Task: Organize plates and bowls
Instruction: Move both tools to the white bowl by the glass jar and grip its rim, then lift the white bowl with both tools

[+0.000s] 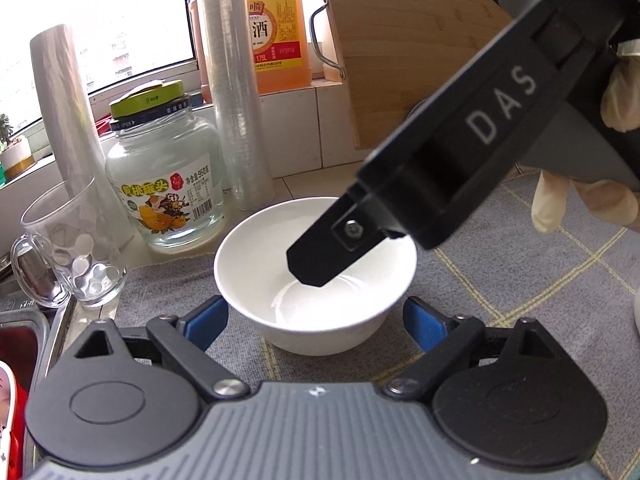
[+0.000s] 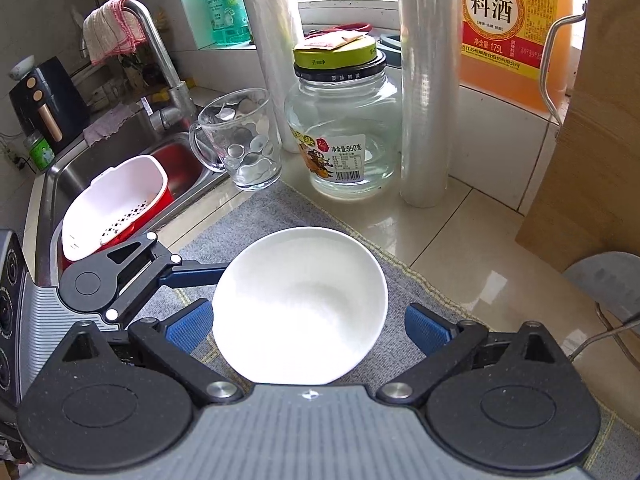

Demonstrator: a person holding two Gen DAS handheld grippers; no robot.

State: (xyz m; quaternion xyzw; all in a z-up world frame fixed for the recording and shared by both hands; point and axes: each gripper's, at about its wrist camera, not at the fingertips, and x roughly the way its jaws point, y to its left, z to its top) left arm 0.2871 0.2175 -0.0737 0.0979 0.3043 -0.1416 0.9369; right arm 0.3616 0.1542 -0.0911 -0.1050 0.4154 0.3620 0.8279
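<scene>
- Where the grey checked mat [image 2: 280, 208] fills the lower half of both views, it bears the white bowl [image 1: 316, 276] upright at mid-frame.
- Behind it, in the upper right of the left wrist view, a wooden cutting board [image 1: 408, 52] leans against the tiled sill.
- Top centre there stands an orange cooking-wine jug [image 1: 276, 28], with a roll of cling film [image 1: 236, 92] just in front.
- Left of centre sits a glass jar [image 1: 168, 176] with a green lid, and a glass mug [image 1: 76, 240] further left.
- Reaching in from the upper right, the right gripper [image 1: 316, 256] hangs over the bowl, one finger dipping inside; its blue pads stand wide apart either side of the bowl in its own view, gripping nothing.
- At bottom centre, the left gripper [image 1: 316, 320] is spread wide, flanking the bowl's near wall; contact cannot be told.
</scene>
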